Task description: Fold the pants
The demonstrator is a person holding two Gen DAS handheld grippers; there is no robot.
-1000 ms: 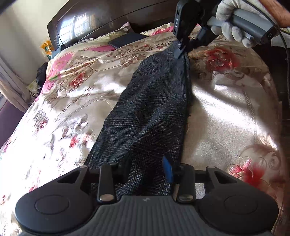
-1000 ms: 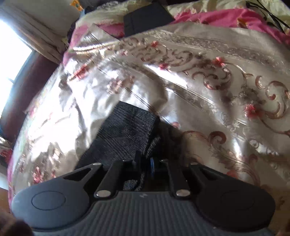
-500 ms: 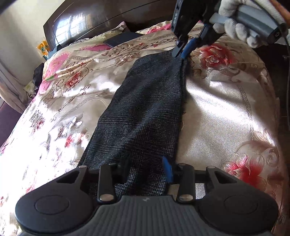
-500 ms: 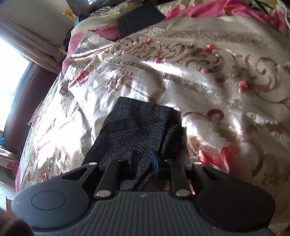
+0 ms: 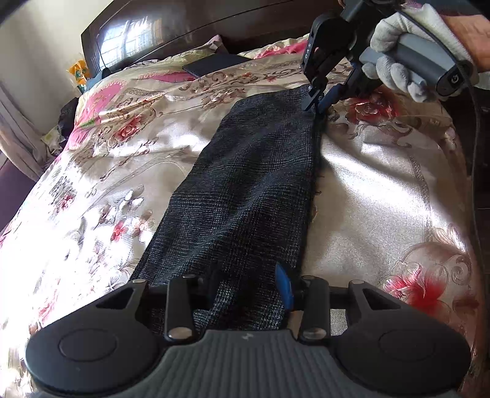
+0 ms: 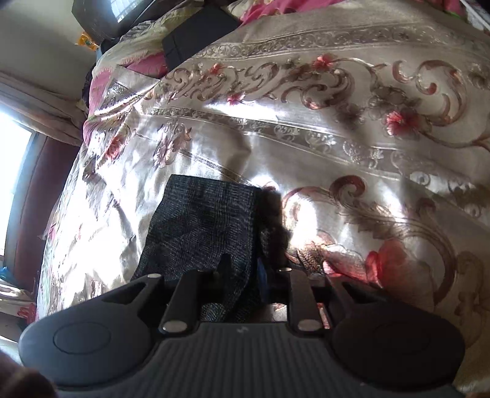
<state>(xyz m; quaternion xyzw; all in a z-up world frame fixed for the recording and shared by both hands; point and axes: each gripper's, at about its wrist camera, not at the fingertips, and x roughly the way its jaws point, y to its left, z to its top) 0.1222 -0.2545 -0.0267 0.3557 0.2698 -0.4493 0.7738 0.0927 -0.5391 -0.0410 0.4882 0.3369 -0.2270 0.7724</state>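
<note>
Dark grey checked pants [image 5: 251, 189] lie as one long strip on the floral bedspread [image 5: 382, 183]. My left gripper [image 5: 248, 281] is at the near end, shut on the bunched cloth that fills the gap between its fingers. At the far right corner of the strip, a gloved hand [image 5: 395, 70] holds my right gripper [image 5: 317, 102]. Its jaws are opening, and the pants' edge [image 6: 205, 220] still runs between the fingers of that gripper [image 6: 242, 269], with the pads no longer pressing on it. The far hem rests flat on the bed.
A dark flat box [image 5: 214, 64] lies near the pillows below the dark wooden headboard [image 5: 183, 27]. A curtain [image 5: 15, 137] and a bright window [image 6: 12, 171] are off the bed's left side. The bed's right edge drops away beyond the right gripper.
The right gripper sank a little and rolled, laying the far end of the pants onto the bed, and its fingers spread apart. The left gripper stayed put.
</note>
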